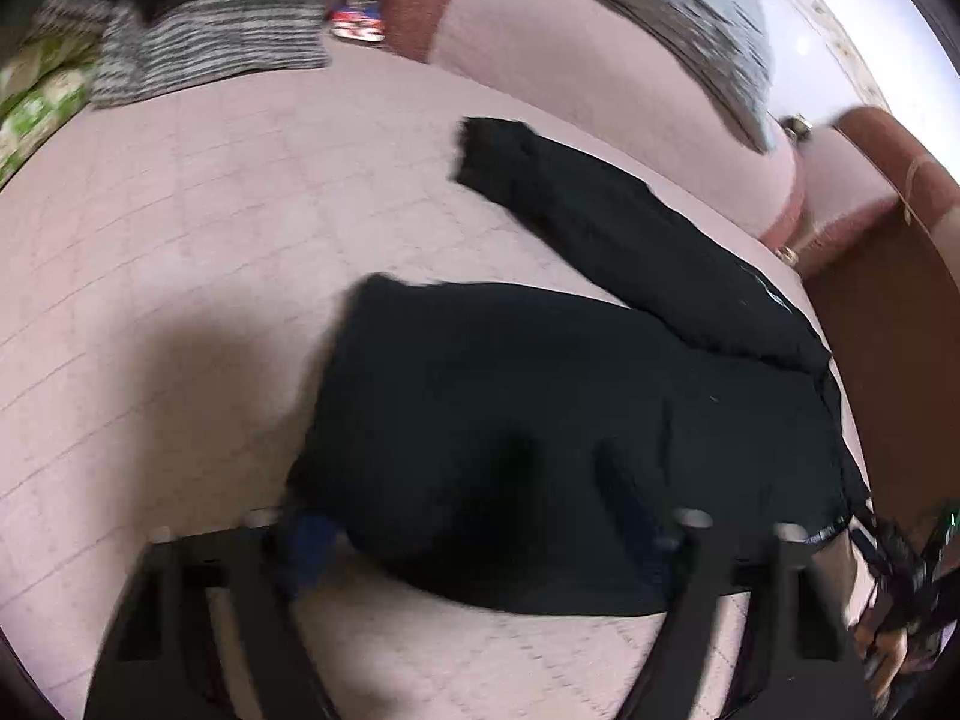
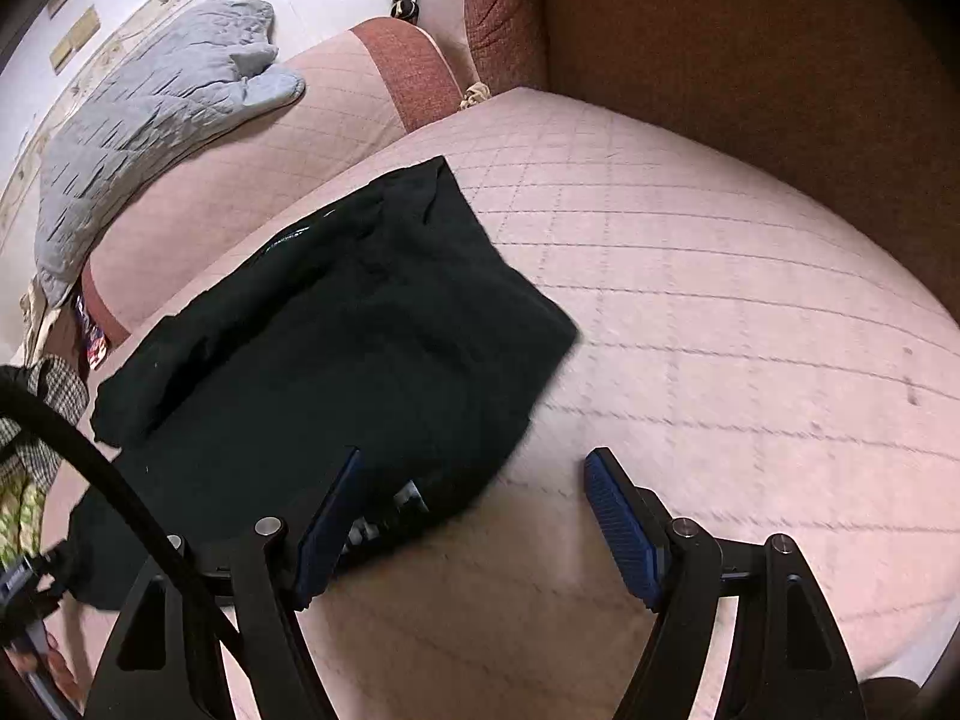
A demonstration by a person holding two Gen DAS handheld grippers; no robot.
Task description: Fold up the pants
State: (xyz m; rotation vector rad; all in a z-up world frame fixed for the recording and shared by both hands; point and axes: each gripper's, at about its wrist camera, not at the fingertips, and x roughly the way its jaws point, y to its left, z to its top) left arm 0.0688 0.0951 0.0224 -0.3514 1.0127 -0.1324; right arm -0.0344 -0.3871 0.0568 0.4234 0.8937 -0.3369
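Note:
The black pants (image 1: 558,420) lie on the pink quilted cushion (image 1: 210,228), one leg stretched away toward the back and the other bunched near me. My left gripper (image 1: 474,540) is open just above the near edge of the pants, its blue pads partly hidden by the cloth. In the right wrist view the pants (image 2: 336,336) lie left of centre. My right gripper (image 2: 474,522) is open and empty, its left blue pad (image 2: 330,516) over the pants' edge and its right pad (image 2: 621,522) over bare cushion.
A grey striped garment (image 1: 210,18) lies at the far left. A grey quilted cloth (image 2: 156,114) drapes over the pink backrest (image 2: 252,168). A brown wooden panel (image 2: 750,60) borders the cushion. The other gripper (image 1: 900,582) shows at the right edge.

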